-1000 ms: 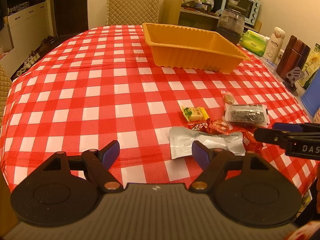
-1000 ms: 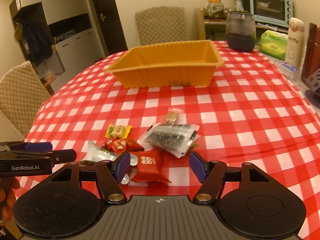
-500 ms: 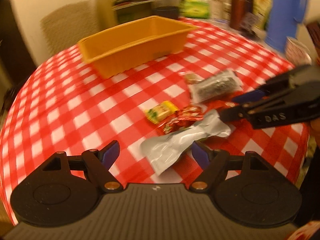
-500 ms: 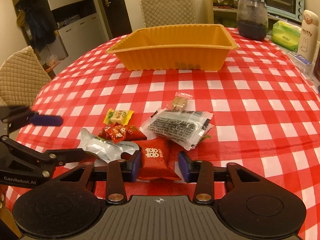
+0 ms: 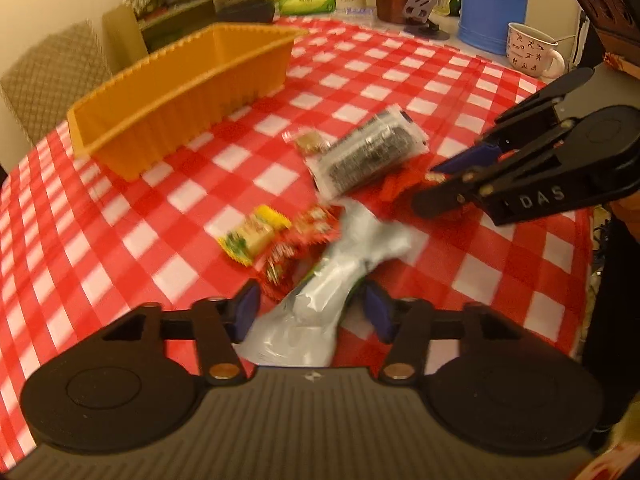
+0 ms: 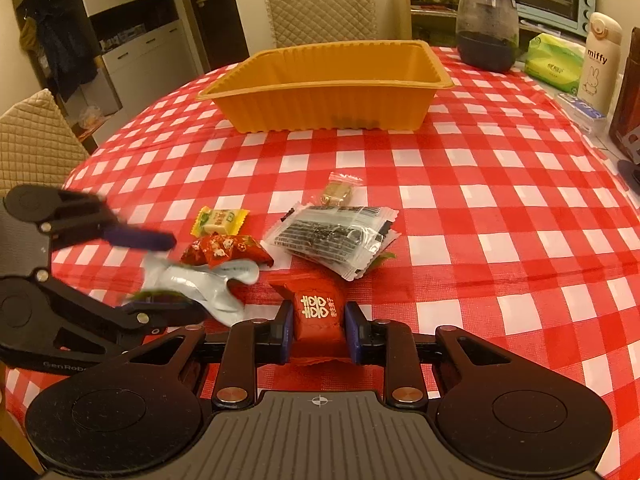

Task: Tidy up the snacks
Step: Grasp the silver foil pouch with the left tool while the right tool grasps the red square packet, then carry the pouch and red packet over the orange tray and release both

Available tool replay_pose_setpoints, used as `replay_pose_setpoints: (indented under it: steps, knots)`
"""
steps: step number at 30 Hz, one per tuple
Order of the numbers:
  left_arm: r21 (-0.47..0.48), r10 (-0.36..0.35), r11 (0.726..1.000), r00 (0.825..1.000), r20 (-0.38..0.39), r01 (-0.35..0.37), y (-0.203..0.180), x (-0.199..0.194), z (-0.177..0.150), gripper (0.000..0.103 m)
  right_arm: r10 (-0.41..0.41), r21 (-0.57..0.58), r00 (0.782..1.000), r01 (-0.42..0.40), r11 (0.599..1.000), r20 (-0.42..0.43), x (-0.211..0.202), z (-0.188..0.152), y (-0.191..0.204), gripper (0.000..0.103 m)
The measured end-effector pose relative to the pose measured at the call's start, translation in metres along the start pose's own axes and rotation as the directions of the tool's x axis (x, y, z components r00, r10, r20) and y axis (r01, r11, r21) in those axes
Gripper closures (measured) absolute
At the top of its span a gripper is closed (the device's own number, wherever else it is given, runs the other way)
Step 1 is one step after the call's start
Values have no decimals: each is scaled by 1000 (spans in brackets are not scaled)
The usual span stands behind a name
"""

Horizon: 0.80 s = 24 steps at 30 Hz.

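Observation:
An orange tray (image 6: pixel 332 92) stands at the back of the checked table, also in the left wrist view (image 5: pixel 180 92). My right gripper (image 6: pixel 318 332) is shut on a red snack packet (image 6: pixel 318 312). My left gripper (image 5: pixel 310 312) is open, its fingers either side of a silver pouch (image 5: pixel 320 300) lying on the cloth; the pouch also shows in the right wrist view (image 6: pixel 200 284). Loose on the cloth are a yellow candy (image 6: pixel 218 220), a red wrapper (image 6: pixel 224 250), a dark clear packet (image 6: pixel 332 236) and a small brown candy (image 6: pixel 338 192).
A dark glass jar (image 6: pixel 486 32), green tissue pack (image 6: pixel 554 64) and white miffy bottle (image 6: pixel 600 60) stand at the table's far right. A blue jug (image 5: pixel 496 4) and mug (image 5: pixel 530 50) show in the left wrist view. Quilted chairs (image 6: pixel 320 12) surround the table.
My right gripper has closed on the red packet. My left gripper has swung right and moved forward, its open fingers now around the silver pouch.

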<state>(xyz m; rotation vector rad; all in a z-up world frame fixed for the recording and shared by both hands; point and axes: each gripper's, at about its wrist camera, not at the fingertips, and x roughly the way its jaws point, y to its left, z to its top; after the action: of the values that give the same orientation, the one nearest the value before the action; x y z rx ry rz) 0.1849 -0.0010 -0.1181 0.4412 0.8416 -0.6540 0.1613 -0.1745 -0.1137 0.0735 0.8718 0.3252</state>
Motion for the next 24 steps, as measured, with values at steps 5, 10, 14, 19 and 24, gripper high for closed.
replay_pose_setpoints:
  steps: [5, 10, 14, 19, 24]
  knots:
    - [-152, -59, 987, 998, -25, 55, -5, -13, -8, 65, -1, 14, 1000, 1, 1000, -2, 0, 0, 0, 76]
    - [-137, -4, 991, 1000, -4, 3, -14, -10, -4, 63, -7, 15, 1000, 7, 1000, 0, -1, 0, 1, 76]
    - [-155, 17, 988, 1000, 4, -16, -14, -4, 1, 63, -3, 18, 1000, 3, 1000, 2, 1, -1, 0, 74]
    - [-145, 29, 989, 1000, 4, -28, -18, 0, 3, 74, -5, 18, 1000, 5, 1000, 2, 5, 0, -2, 68]
    - [-175, 37, 984, 999, 0, -37, -19, -3, 2, 75, -29, -15, 1000, 29, 999, -10, 6, 0, 3, 70]
